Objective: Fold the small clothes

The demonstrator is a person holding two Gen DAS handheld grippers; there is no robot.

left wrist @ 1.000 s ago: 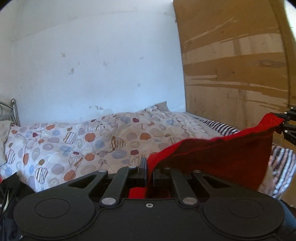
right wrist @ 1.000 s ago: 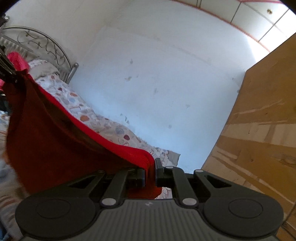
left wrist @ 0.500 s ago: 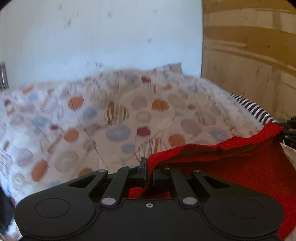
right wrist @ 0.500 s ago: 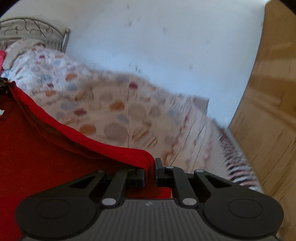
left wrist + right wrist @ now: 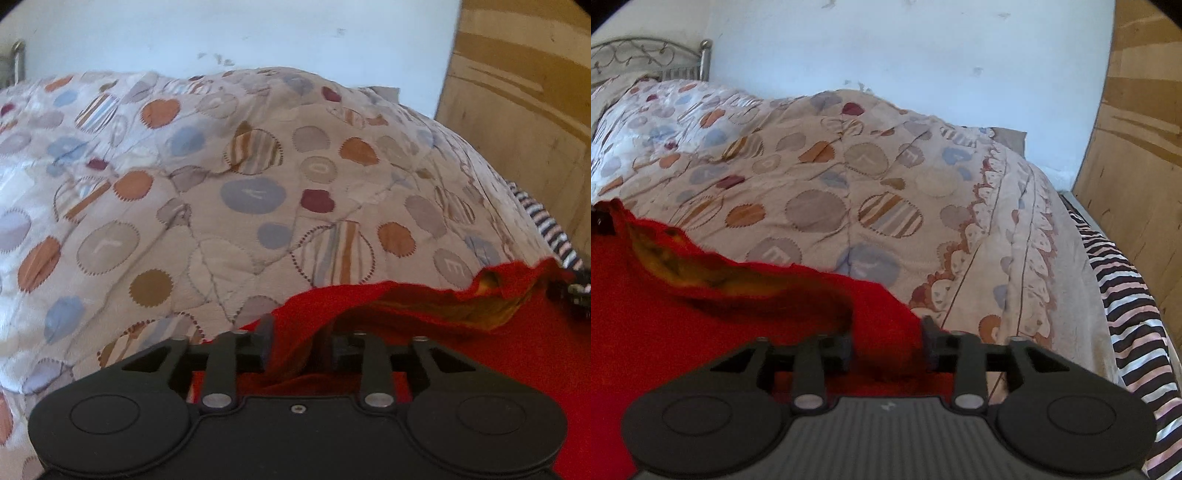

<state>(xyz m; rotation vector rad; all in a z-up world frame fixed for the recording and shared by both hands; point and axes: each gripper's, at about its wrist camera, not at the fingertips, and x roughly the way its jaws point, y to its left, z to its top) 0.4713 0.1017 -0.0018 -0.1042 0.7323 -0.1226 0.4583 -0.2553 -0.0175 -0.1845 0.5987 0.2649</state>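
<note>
A small red garment (image 5: 491, 354) lies spread on the bed, its far edge rumpled. It also shows in the right wrist view (image 5: 665, 314). My left gripper (image 5: 299, 343) is open with the garment's left corner loose between its fingers. My right gripper (image 5: 886, 343) is open with the garment's right corner loose between its fingers. The right gripper's tip shows at the far right of the left wrist view (image 5: 576, 295).
The bed has a beige quilt with coloured circles (image 5: 240, 192), also in the right wrist view (image 5: 849, 192). A striped sheet (image 5: 1126, 295) runs along its right edge. A wooden panel (image 5: 1137, 147) stands to the right. A metal headboard (image 5: 646, 59) is at far left.
Both grippers came down to the bed with the garment and opened. The garment, held up stretched a second ago, now lies on the quilt.
</note>
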